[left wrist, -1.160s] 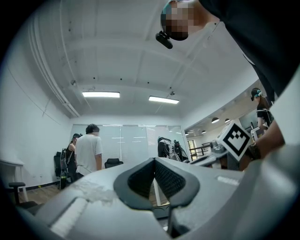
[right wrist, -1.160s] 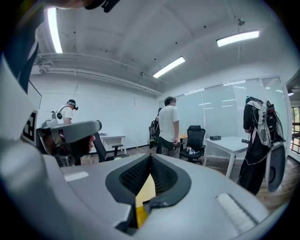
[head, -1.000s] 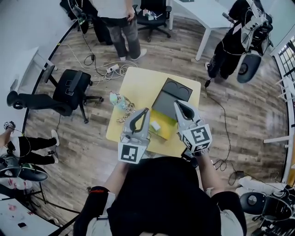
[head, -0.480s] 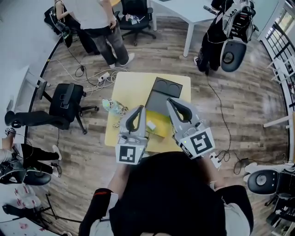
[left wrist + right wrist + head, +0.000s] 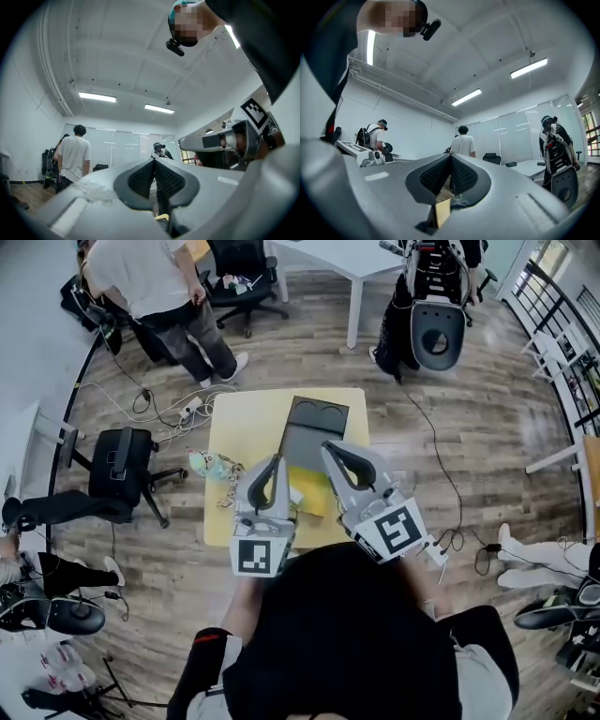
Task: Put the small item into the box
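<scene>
We hold 2 hand-held grippers over 1 yellow worktop (image 5: 234,427) at the centre of the head view. The left hand-held gripper (image 5: 274,463) sits lower centre-left. In the left gripper view, the left hand-held gripper (image 5: 153,162) has its 2 ribbed pads meeting at the tip w/ nothing between them: closed & empty. The right hand-held gripper (image 5: 330,448) sits lower centre-right. In the right gripper view, the right hand-held gripper (image 5: 450,158) also has its pads pressed together and grips nothing.

1 small item (image 5: 294,494), white, lies on the worktop side of things, between the 2 grippers in frame. It's at the yellow box (image 5: 314,495), but it's too small for us to tell if it's in it or just on its edge. 1 dark grey panel (image 5: 312,427) w/ 2 round hollows runs from the box toward the top of frame. 1 pale toy bundle (image 5: 208,465) sits at the worktop's left edge, well apart from the box.

Around it: 1 black office chair (image 5: 122,460) at centre-left and 1 standing person (image 5: 141,277) at upper left. The left gripper view shows 2 ceiling light strips & 1 person in white tee (image 5: 74,157) at lower left. The right gripper view shows 2 light strips & 2 ppl: a white-shirted person (image 5: 464,143) at centre and a person w/ backpack (image 5: 377,133) at left.
</scene>
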Motion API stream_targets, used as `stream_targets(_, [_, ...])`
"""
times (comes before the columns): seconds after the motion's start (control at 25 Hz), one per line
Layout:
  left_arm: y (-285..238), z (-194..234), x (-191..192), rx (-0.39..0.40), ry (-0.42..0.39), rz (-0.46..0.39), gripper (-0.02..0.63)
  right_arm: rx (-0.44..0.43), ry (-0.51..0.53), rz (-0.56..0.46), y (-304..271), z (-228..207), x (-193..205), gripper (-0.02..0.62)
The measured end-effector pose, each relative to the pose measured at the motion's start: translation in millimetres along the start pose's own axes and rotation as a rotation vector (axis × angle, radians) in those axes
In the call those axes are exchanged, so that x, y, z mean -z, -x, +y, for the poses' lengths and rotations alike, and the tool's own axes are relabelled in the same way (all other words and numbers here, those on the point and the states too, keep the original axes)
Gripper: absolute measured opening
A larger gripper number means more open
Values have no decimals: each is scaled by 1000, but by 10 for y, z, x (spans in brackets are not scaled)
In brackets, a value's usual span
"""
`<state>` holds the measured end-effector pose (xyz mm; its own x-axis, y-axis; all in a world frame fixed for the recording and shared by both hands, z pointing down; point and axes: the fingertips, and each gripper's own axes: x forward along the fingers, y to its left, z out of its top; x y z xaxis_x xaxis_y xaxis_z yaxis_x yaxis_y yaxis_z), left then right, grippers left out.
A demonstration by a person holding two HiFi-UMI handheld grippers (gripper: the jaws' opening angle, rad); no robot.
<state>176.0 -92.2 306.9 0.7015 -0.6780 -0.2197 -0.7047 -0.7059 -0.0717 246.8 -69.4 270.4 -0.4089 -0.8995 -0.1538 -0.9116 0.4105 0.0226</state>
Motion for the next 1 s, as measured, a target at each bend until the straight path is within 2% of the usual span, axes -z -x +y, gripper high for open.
stream_targets(0.64, [-71, -131, 84, 65, 20, 22, 2, 51, -2, 28, 86, -52, 96, 2])
stream_targets(1.0, [-7, -22, 110, 69, 34, 13, 2, 47, -11, 74, 10, 85, 197, 1])
